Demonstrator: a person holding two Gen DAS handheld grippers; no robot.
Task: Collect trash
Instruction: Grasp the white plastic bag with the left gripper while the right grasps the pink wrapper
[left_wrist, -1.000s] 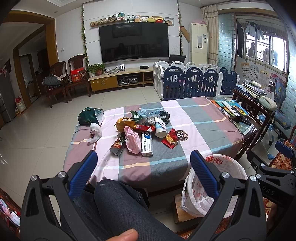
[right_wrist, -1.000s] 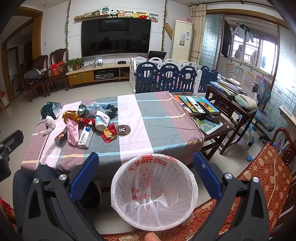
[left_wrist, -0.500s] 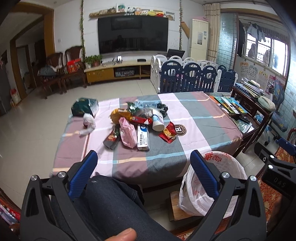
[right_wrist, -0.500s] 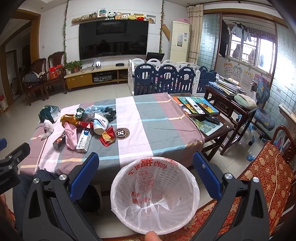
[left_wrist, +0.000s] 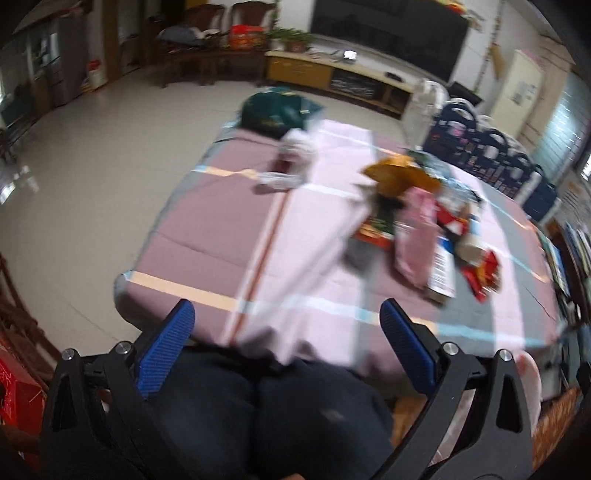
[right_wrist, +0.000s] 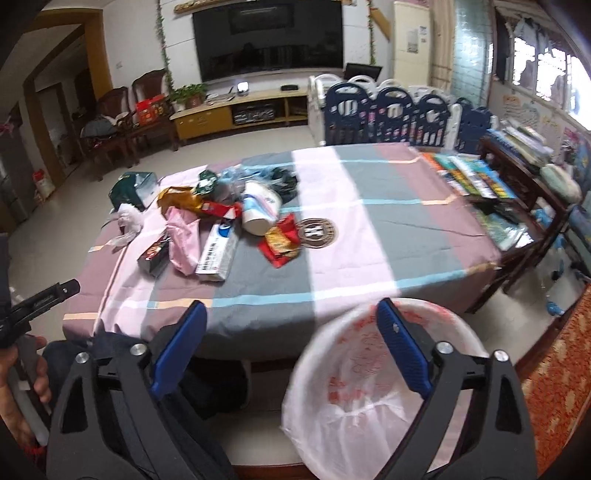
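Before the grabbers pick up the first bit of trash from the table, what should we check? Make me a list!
1. Left gripper empty: ok. Its jaws stand apart with only the tablecloth edge and a dark trouser leg behind them.
2. Right gripper empty: ok. Its jaws have just been closing a little, with nothing between them.
3. Trash pile within sight: ok. Wrappers, a toothpaste box and a white cup lie on the striped tablecloth.
4. Bin ready: ok. Its white liner bag gapes open on the floor by the table.
5. Left view sharp enough to aim: not ok, it is blurred.
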